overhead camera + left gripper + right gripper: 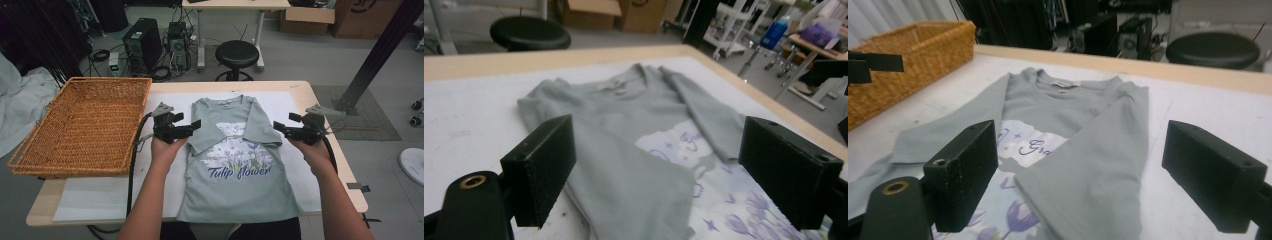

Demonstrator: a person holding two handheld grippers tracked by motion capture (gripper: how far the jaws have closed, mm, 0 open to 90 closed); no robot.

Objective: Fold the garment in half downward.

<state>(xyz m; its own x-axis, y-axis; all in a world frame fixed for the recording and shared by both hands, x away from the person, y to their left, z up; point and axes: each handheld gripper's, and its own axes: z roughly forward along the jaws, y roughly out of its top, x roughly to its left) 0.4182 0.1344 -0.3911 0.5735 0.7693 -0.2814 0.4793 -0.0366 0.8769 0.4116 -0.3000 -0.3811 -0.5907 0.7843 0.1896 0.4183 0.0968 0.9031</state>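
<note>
A grey-green T-shirt (235, 175) printed "Tulip flower" lies flat on the white mat (100, 195), collar away from me, both sleeves folded inward across the chest. My left gripper (189, 122) hovers at the shirt's left edge beside the folded sleeve, jaws open and empty. My right gripper (285, 122) hovers at the shirt's right edge, also open and empty. In the left gripper view the shirt (624, 115) lies beyond the open gripper (656, 150). In the right gripper view the folded sleeve and print of the shirt (1098, 130) lie beyond the open gripper (1080, 150).
A wicker basket (85, 120) stands on the table's left end, and its corner (913, 50) is in the right gripper view. A black stool (236, 52), computer towers and cables are on the floor past the table's far edge (225, 85).
</note>
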